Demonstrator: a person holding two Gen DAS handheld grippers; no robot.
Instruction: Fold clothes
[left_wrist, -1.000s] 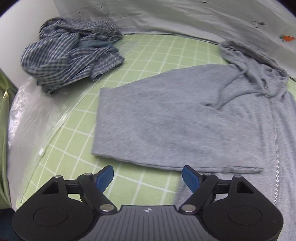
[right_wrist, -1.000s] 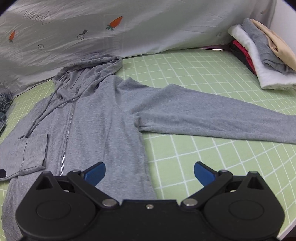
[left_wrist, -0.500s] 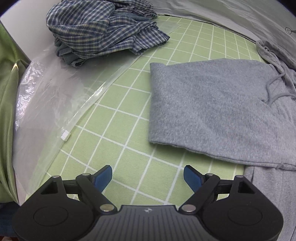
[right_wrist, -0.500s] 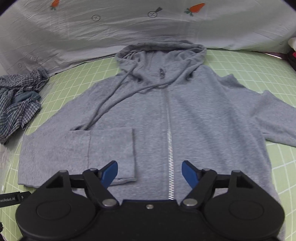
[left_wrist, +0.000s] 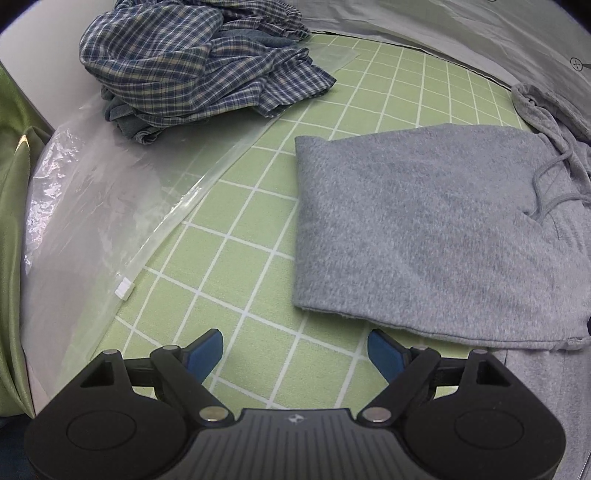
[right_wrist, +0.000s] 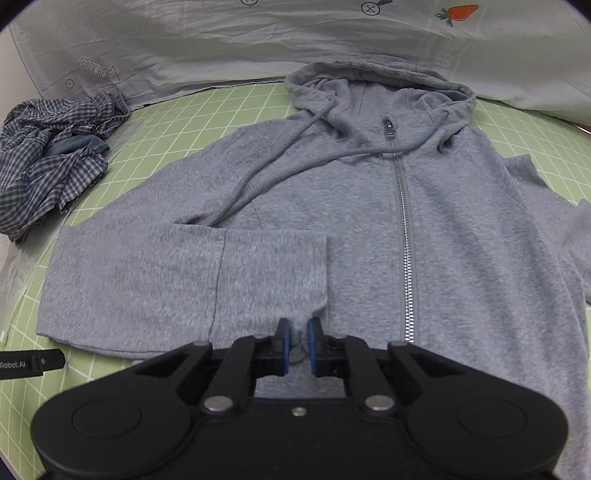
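Observation:
A grey zip hoodie (right_wrist: 461, 240) lies face up on the green grid mat (left_wrist: 240, 229), with its left sleeve (right_wrist: 184, 284) folded across the chest. My right gripper (right_wrist: 298, 345) is at the near edge of that sleeve's cuff. Its jaws are closing, and a pinch of grey fabric is bunched between the blue pads. In the left wrist view the same folded sleeve (left_wrist: 424, 229) fills the right half. My left gripper (left_wrist: 295, 354) hovers open over bare mat just below the sleeve's near-left corner, holding nothing.
A crumpled blue plaid shirt (left_wrist: 192, 62) lies at the far left, also seen in the right wrist view (right_wrist: 48, 162). A clear plastic zip bag (left_wrist: 92, 221) covers the mat's left edge. A grey sheet with carrot prints (right_wrist: 258, 44) bounds the back.
The right gripper swung left from the outstretched right sleeve to the hoodie's body, and its jaws went from wide open to nearly together on the cuff. The left gripper shifted left, still open.

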